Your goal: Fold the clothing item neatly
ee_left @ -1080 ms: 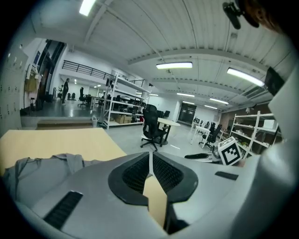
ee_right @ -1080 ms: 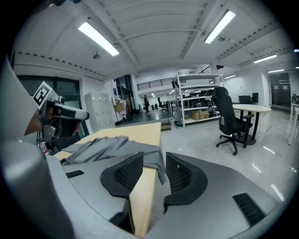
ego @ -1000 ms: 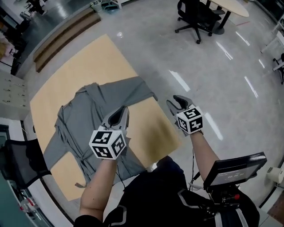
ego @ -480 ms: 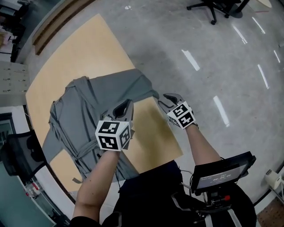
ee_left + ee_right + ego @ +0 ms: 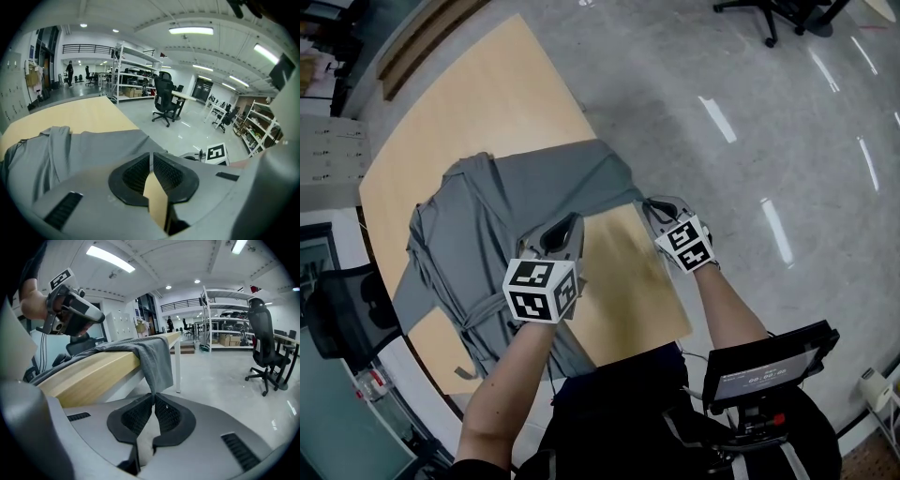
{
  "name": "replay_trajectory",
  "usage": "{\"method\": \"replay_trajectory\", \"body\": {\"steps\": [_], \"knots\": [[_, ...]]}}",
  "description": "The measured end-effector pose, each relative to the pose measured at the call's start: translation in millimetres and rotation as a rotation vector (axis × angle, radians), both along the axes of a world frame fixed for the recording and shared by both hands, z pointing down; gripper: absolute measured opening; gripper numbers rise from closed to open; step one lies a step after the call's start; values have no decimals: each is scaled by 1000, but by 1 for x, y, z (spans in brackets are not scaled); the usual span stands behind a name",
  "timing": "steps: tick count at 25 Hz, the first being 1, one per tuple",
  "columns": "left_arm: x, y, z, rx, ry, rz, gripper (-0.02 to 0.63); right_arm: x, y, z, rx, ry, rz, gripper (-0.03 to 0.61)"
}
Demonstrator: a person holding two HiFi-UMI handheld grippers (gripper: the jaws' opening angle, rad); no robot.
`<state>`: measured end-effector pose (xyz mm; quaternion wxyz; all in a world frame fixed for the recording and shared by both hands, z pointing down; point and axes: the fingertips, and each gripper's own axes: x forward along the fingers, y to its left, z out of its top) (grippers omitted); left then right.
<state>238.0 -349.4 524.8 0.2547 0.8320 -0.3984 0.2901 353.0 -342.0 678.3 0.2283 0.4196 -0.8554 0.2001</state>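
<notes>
A grey robe-like garment lies spread on the wooden table, with one sleeve draped over the table's right edge. My right gripper sits at that edge; its jaws have just been closing and now pinch the hanging sleeve end. My left gripper hovers low over the garment's near right part. Its jaws are shut, with the cloth just ahead of the tips and nothing seen between them.
An office chair stands on the grey floor at the top right. Another dark chair is by the table's left side. A screen on a stand sits at my right hip. A low bench lies beyond the table.
Both grippers have come down toward the table. The right gripper's jaws, open before, have closed on the sleeve end at the table's right edge. The left gripper has stayed shut.
</notes>
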Motion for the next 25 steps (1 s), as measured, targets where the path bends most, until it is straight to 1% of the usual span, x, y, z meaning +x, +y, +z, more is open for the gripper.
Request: {"method": "replay_trajectory", "body": {"steps": [3,6,8,11,14,17,20,23,25], "knots": [[-4,0,2,-1,7,-21,2,15,-2,0,-7,0,46,25],[-5,1,-3,2,20,-33,2,44,-9,-10,9,34,130,25],[-14,2,-11,19,27,-51,2,61,-18,-21,39,102,194,25],[-35,6,-23,55,32,-77,2,80,-27,-46,107,242,262,25],[-68,9,-39,103,34,-111,2,90,-35,-73,151,315,322,25],[-104,13,-53,135,74,-172,2,84,-46,-102,197,364,356,25],[-138,25,-68,166,128,-215,2,66,-61,-140,273,465,343,25],[-182,42,-82,209,167,-240,2,28,-76,-178,343,552,308,25],[-218,55,-91,239,178,-253,2,-9,-86,-200,385,612,266,25]]}}
